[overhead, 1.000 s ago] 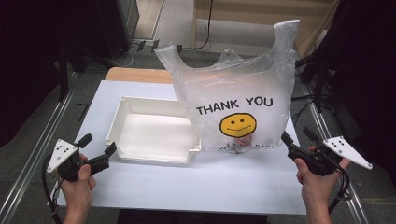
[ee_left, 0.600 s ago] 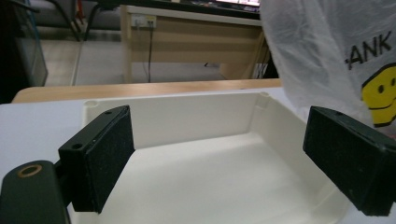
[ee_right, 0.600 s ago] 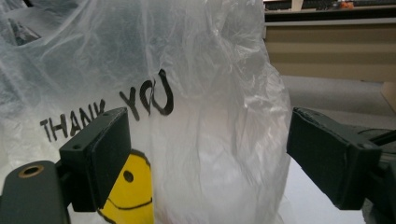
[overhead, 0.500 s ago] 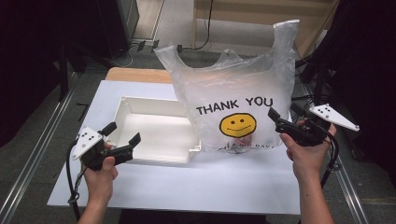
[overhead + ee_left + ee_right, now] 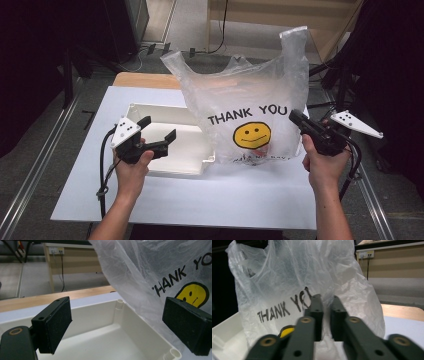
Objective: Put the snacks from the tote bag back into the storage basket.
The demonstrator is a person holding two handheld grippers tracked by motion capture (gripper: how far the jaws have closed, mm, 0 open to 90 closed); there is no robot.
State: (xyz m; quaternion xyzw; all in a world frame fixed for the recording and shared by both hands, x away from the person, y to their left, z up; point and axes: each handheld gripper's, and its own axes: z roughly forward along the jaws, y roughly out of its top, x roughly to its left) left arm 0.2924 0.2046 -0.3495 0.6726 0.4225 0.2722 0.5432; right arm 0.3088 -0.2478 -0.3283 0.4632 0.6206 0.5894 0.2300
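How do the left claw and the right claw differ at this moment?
The left claw stands wide open with nothing between its jaws, while the right claw is shut on a fold of the plastic bag, having just closed. The left claw hangs above the white tray; the right claw is at the bag's side. Both are black and each is held in a hand.
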